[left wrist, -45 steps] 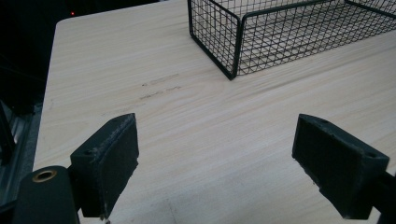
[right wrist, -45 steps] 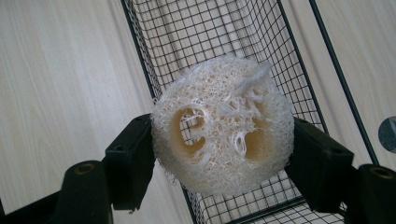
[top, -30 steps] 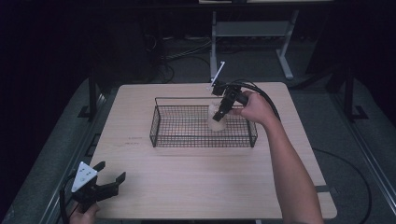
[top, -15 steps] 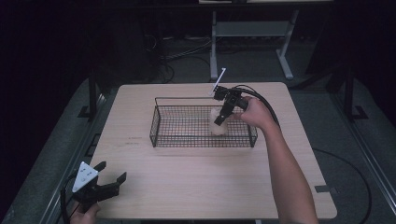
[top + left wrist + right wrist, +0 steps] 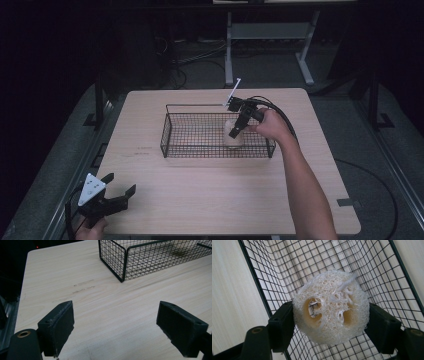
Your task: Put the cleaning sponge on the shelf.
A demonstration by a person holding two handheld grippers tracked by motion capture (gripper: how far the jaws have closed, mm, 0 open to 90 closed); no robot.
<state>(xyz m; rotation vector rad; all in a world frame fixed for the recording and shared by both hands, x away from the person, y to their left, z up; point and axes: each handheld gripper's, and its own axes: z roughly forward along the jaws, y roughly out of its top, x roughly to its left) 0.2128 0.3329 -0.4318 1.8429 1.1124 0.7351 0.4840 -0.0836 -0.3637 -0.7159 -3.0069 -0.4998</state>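
Observation:
A pale loofah sponge [image 5: 331,307] with several holes is clamped between the pads of my right gripper [image 5: 331,322], which is shut on it. In the high view that right gripper [image 5: 235,134] points down into the right part of a black wire basket [image 5: 172,131], holding the loofah [image 5: 233,140] low inside it; whether it touches the mesh floor I cannot tell. My left gripper [image 5: 116,191] rests at the table's near left corner, jaws wide open with nothing between them. Its pads [image 5: 58,326] frame bare wood, with the basket's corner [image 5: 122,262] ahead.
The light wooden table [image 5: 210,195] carries the basket at its middle back. A cable loops from the right gripper over the basket's far right side. A white table frame [image 5: 265,35] stands on the dark floor behind.
The right gripper has sunk with the loofah from above the basket's rim down into the basket. The left gripper has stayed put.

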